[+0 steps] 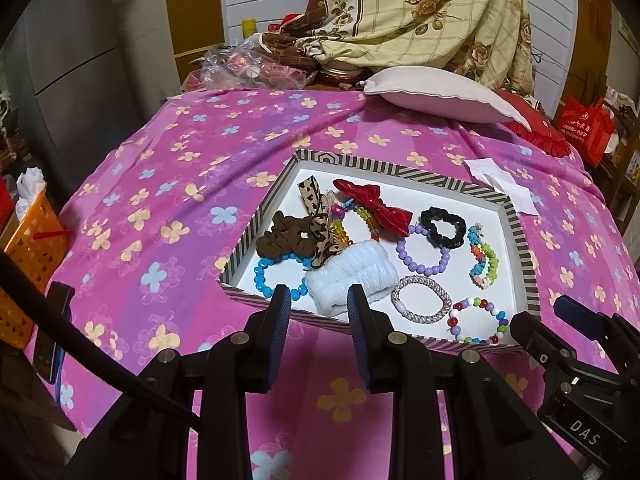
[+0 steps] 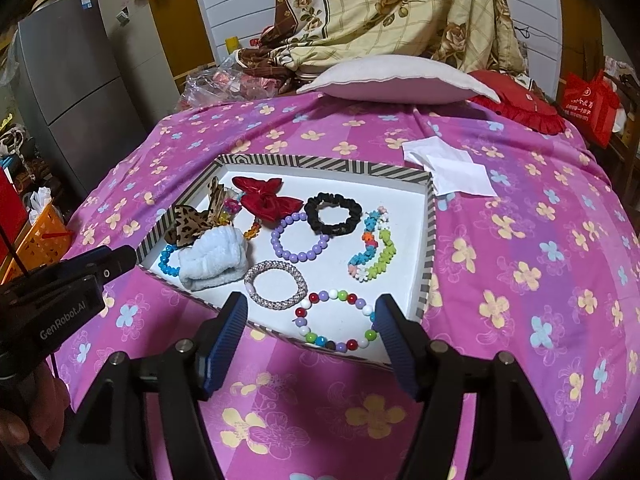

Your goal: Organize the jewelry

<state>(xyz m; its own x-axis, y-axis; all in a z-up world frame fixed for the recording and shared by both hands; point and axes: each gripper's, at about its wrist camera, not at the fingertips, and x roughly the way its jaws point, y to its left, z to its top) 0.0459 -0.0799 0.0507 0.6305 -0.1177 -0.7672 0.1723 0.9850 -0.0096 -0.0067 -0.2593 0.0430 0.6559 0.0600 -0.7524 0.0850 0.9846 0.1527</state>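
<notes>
A striped-rim white tray (image 1: 520,236) (image 2: 427,248) lies on the pink flowered bedspread. It holds a red bow (image 1: 374,204) (image 2: 268,196), a black scrunchie (image 1: 443,227) (image 2: 333,213), a purple bead bracelet (image 1: 423,250) (image 2: 300,238), a silver bracelet (image 1: 421,299) (image 2: 275,283), a multicolour bead bracelet (image 1: 478,320) (image 2: 337,322), a flower bracelet (image 1: 484,258) (image 2: 372,246), a white towel band (image 1: 352,276) (image 2: 212,258), a blue bead bracelet (image 1: 276,276) and a brown scrunchie (image 1: 288,234). My left gripper (image 1: 320,300) is open and empty at the tray's near edge. My right gripper (image 2: 310,316) is open and empty, either side of the multicolour bracelet.
White paper (image 1: 502,184) (image 2: 452,168) lies beyond the tray. A pillow (image 1: 440,94) (image 2: 396,78) and red cushion (image 2: 520,106) sit at the back. An orange basket (image 1: 28,256) stands left of the bed, with a fridge (image 2: 76,92) behind.
</notes>
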